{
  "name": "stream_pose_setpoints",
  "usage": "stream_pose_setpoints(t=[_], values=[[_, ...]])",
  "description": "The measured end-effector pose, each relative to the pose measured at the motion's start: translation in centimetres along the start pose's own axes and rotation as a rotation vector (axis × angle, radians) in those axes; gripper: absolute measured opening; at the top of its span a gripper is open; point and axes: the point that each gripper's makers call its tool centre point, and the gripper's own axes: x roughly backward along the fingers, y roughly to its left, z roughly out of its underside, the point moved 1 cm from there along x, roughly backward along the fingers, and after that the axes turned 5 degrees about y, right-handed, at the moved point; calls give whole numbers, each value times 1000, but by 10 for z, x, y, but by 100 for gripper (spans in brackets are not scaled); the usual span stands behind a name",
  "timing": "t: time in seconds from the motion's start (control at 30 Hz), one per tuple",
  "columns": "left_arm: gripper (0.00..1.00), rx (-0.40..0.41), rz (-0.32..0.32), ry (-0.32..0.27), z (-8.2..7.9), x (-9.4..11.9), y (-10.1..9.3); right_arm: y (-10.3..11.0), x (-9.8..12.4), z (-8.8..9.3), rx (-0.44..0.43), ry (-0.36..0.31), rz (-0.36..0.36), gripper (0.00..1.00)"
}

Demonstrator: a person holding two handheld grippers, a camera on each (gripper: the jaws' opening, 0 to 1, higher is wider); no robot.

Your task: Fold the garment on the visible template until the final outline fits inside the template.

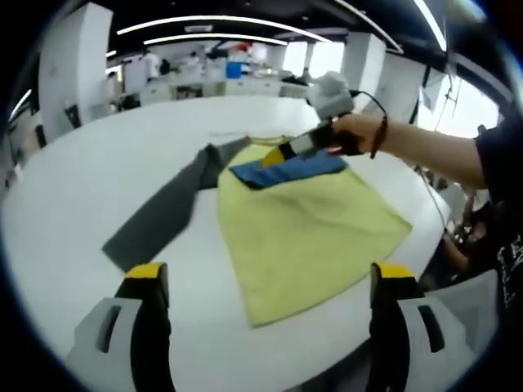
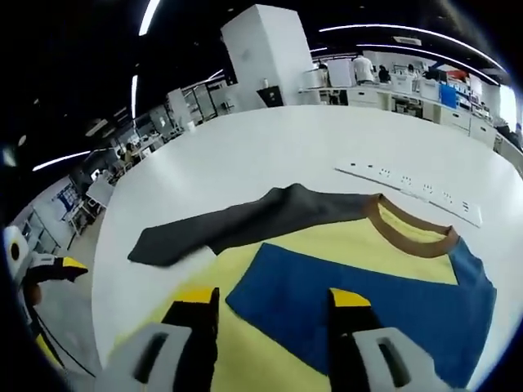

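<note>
White tabletop (image 1: 73, 188) is the biggest thing going on, a big round-looking surface with loads of bare room on every side of the shirt, so there's plenty of space to swing fabric around. Yellow shirt (image 1: 302, 229) lies flat near the middle of it, brown collar (image 2: 413, 230) at the far end in the right gripper view, one dark grey sleeve (image 1: 163, 212) stretched straight out onto the bare table, and a blue sleeve (image 2: 368, 306) already flipped in across the chest. So my read is we're early-to-mid fold: one sleeve in, the grey one yet to come over, then the body probably needs halving. I honestly can't make out any template outline on the table, so no idea how close the edges are. Right gripper (image 2: 274, 306) hovers low right over the blue sleeve's edge with its jaws spread, nothing pinched that I can see; in the left gripper view it sits at the collar end of the shirt. Left gripper (image 1: 270, 282) hangs back above the hem side, jaws wide apart, holding nothing. Next move I'd guess is grabbing the grey sleeve's cuff end and carrying it across. Power strip (image 2: 409, 189) lies past the collar, well apart from the cloth, worth not dragging anything into.
</note>
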Motion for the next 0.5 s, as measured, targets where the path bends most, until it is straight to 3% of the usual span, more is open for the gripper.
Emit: stream_pose_setpoints(t=[0.33,0.5], values=[[99,-12,2,-12,-5,-2,-4,-42,30,16,-91,35,103,75],[99,-11,0,-18,-7,-2,-4,-61,45,22,-123,37,137,77]])
